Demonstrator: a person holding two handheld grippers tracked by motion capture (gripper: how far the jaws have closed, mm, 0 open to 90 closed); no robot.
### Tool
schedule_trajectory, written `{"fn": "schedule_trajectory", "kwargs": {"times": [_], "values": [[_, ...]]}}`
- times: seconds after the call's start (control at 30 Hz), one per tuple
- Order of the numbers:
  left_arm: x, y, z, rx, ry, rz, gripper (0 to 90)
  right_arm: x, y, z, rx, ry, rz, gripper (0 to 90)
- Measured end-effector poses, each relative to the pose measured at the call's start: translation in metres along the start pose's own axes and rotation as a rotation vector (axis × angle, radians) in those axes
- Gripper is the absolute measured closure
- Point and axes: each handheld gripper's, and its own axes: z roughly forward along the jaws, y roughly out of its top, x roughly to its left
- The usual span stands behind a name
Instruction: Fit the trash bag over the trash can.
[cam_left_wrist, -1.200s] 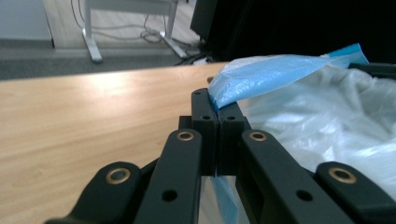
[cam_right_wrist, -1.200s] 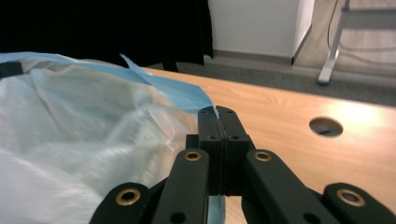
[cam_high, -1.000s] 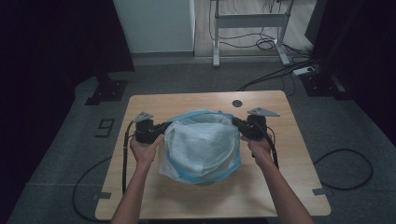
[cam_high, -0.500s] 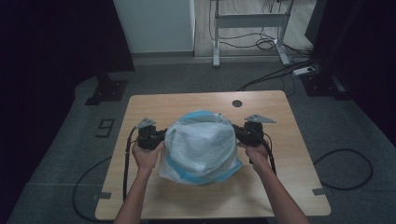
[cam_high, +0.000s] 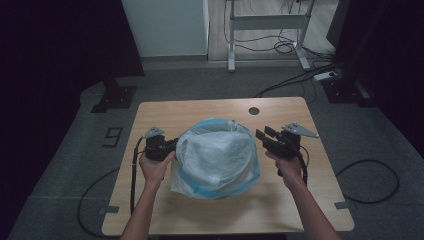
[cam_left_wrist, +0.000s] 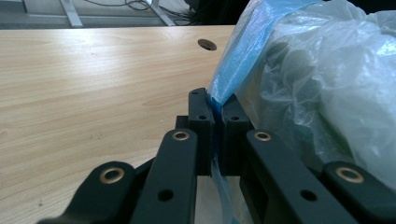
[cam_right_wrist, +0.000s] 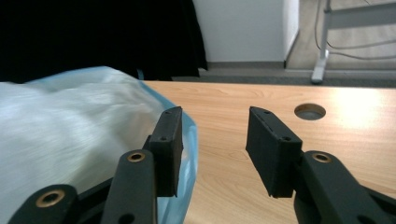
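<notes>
Between the jaws of the left gripper a fold of the blue rim of a plastic bag was clamped, the two jaws pressed together on the thin film. The jaws of the right gripper were held apart, with nothing between them; one jaw stood just beside the blue edge of the bag, and whether it touched the film could not be told. The bag was lying in the middle of the wooden table, puffed up like a dome, with its clear, crumpled film gathered inside the blue rim.

The bag was judged to be very light and fully soft, so no stiffness could be expected from it: it would sag, fold and slide wherever it was not held. The film was also judged to be slippery and easy to tear, so a hard pull was thought to be risky. The blue rim looked like the best place for a grip, because the material seemed doubled there. A second hold on the rim at the right side, opposite to the left gripper, was considered sensible, so that the opening could be stretched evenly. A round hole was seen in the table behind the bag, well apart from it.
</notes>
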Motion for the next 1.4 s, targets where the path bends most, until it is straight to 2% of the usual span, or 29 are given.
{"fn": "schedule_trajectory", "kwargs": {"times": [0.1, 0.2, 0.3, 0.37, 0.43, 0.57, 0.63, 0.7, 0.77, 0.97, 1.0, 1.17, 1.4], "values": [[-0.001, -0.001, -0.002, -0.008, 0.003, -0.001, 85.4, 0.004, -0.006, -0.022, -0.005, 0.048, -0.025, 50.2], [-0.002, 0.0, -0.003, -0.015, 0.004, -0.001, 85.4, 0.01, -0.019, -0.039, -0.004, 0.131, -0.048, 45.8], [-0.003, 0.0, -0.005, -0.019, 0.009, 0.006, 85.5, 0.017, -0.039, -0.051, 0.016, 0.236, -0.095, 39.7], [-0.003, 0.0, -0.005, -0.02, 0.011, 0.007, 85.6, 0.022, -0.051, -0.054, 0.025, 0.288, -0.118, 36.7], [-0.003, 0.0, -0.005, -0.021, 0.013, 0.005, 85.6, 0.026, -0.058, -0.054, 0.031, 0.32, -0.148, 35.2], [-0.002, 0.0, -0.005, -0.023, 0.009, 0.007, 85.7, 0.03, -0.06, -0.046, 0.037, 0.364, -0.179, 32.5], [-0.002, -0.001, -0.005, -0.024, 0.01, 0.006, 85.7, 0.031, -0.059, -0.041, 0.039, 0.389, -0.192, 35.5], [-0.002, -0.001, -0.005, -0.025, 0.008, 0.004, 85.9, 0.031, -0.058, -0.038, 0.029, 0.438, -0.21, 45.1], [-0.001, -0.002, -0.005, -0.024, 0.006, 0.004, 85.9, 0.031, -0.059, -0.037, 0.019, 0.461, -0.227, 58.0], [-0.003, -0.003, -0.003, -0.025, -0.002, 0.005, 86.2, 0.034, -0.061, -0.038, 0.015, 0.473, -0.268, 86.0], [-0.003, -0.003, -0.004, -0.025, -0.001, 0.005, 86.2, 0.034, -0.061, -0.038, 0.011, 0.475, -0.266, 88.3], [-0.001, -0.005, -0.005, -0.015, 0.011, 0.001, 86.7, 0.031, -0.068, -0.037, 0.042, 0.44, -0.288, 89.1], [0.002, -0.009, -0.005, 0.008, 0.02, 0.0, 86.8, 0.022, -0.096, -0.022, 0.16, 0.364, -0.296, 89.1]]}}
